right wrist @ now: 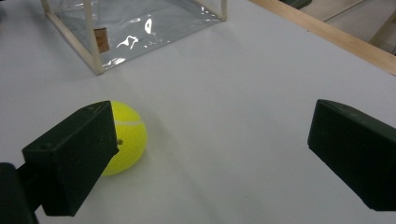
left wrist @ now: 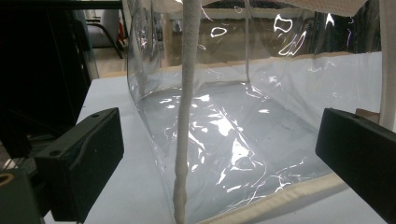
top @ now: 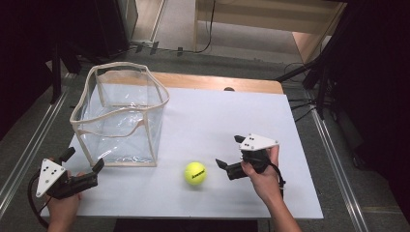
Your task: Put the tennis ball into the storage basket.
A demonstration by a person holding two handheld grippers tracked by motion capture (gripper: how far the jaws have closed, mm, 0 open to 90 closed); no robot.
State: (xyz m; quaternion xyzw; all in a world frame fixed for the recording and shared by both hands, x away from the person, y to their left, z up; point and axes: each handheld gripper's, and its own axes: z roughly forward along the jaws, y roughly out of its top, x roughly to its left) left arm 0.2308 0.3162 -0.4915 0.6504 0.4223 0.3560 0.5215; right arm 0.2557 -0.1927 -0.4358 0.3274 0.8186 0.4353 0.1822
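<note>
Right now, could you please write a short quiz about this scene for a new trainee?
1. True or false: the ball lies inside the bag.
2. Which gripper is nearer the ball: A) left gripper B) right gripper?
3. Fill in: both grippers have their jaws ____.

Key: 1. False; it lies on the table, outside the bag. 2. B. 3. open.

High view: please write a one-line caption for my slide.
Open right gripper approaches a tennis ball on the white table, beside a clear bag.
</note>
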